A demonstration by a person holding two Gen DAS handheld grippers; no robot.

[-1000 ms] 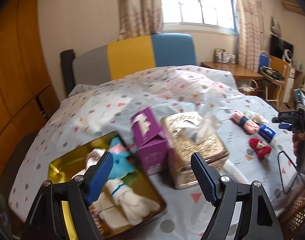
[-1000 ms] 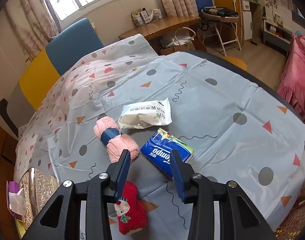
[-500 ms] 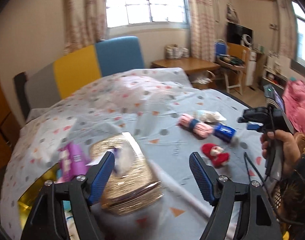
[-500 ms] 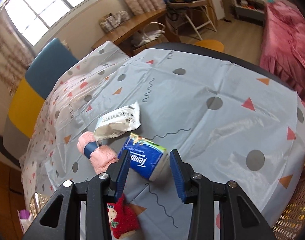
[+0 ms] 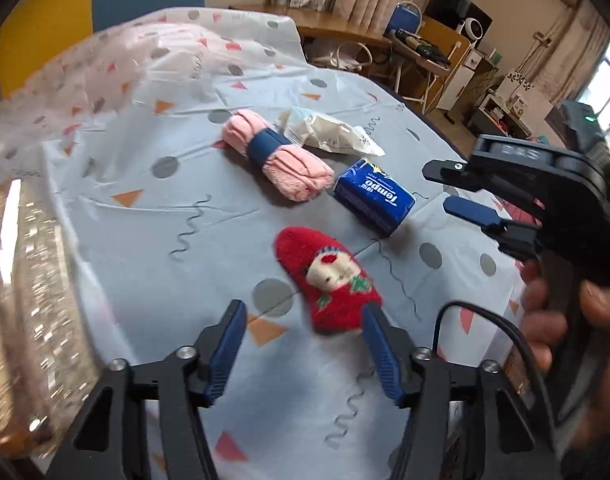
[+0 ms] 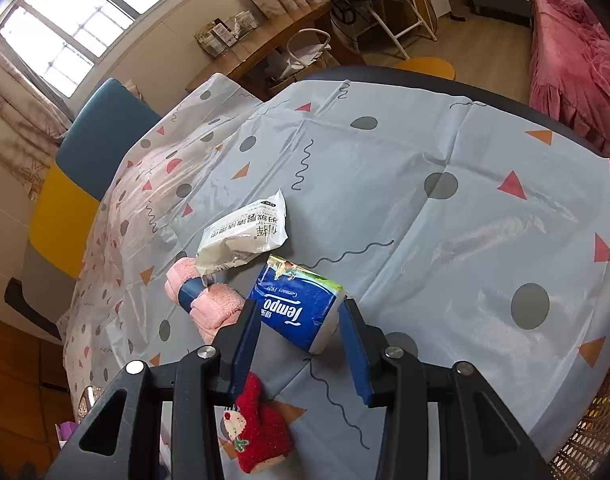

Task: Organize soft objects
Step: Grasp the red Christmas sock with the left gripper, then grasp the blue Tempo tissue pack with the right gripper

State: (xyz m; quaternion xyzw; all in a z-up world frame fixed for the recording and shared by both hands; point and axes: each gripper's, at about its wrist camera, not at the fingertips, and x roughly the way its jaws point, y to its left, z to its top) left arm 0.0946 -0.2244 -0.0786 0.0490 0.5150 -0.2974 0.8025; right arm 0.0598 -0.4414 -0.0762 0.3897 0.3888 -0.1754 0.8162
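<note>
A red sock with a small face (image 5: 329, 280) lies on the patterned tablecloth (image 5: 153, 220). My left gripper (image 5: 303, 340) hangs over its near end with the jaws closing; the sock's tip lies against the right finger (image 5: 379, 344), while the left finger stands clear of it. A blue Tempo tissue pack (image 6: 297, 304) shows between the fingers of my right gripper (image 6: 299, 320), which stays open. In the left wrist view the right gripper (image 5: 439, 186) hovers just right of the pack (image 5: 373, 196), apart from it. A pink roll with a blue band (image 5: 277, 160) and a white packet (image 5: 329, 136) lie behind.
A gold glitter tissue box (image 5: 21, 300) stands at the left. A black cable (image 5: 477, 316) loops near the hand holding the right gripper. The table edge (image 6: 505, 100) curves at the far right, a pink bed (image 6: 577, 60) beyond it. A wicker basket (image 6: 593, 440) sits low right.
My left gripper swung right from the tin and tissue boxes, dipped over the red sock, and its jaws narrowed. The right gripper rolled and shifted a little over the Tempo pack.
</note>
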